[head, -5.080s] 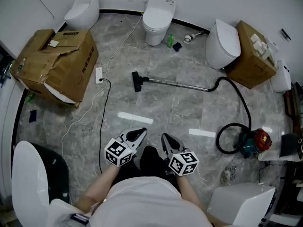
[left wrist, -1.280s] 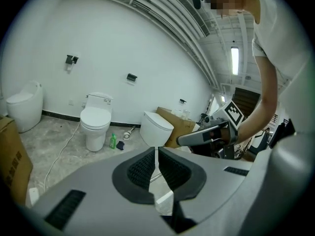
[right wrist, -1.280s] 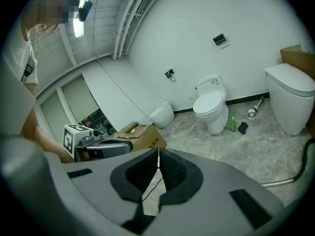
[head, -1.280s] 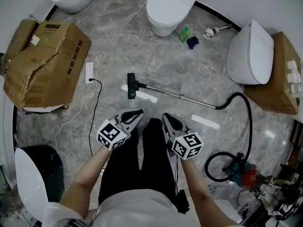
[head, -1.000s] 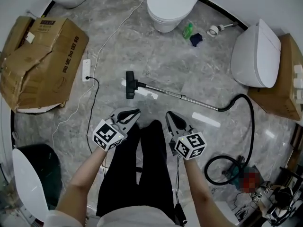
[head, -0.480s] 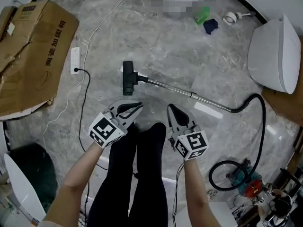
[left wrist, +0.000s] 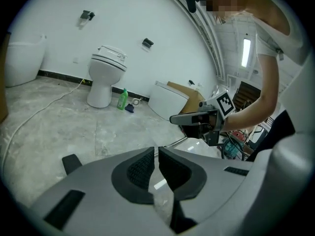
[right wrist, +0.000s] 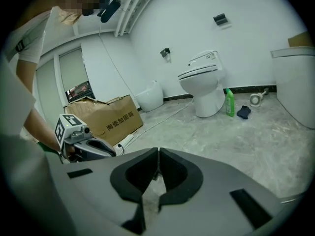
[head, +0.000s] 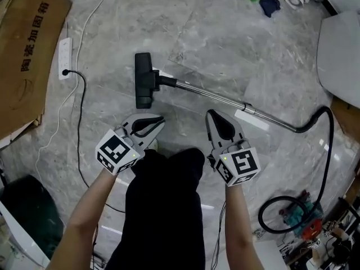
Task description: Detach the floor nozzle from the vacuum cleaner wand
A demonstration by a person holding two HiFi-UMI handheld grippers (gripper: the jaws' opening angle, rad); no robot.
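floor nozzle looms nearer; left gripper and right gripper lowered, closed.

We stand on a grey marbled tile floor, with plain white walls around us. A white toilet sits against the wall, a green bottle just beside it. A cardboard box lies at our left, with a white power strip near it.
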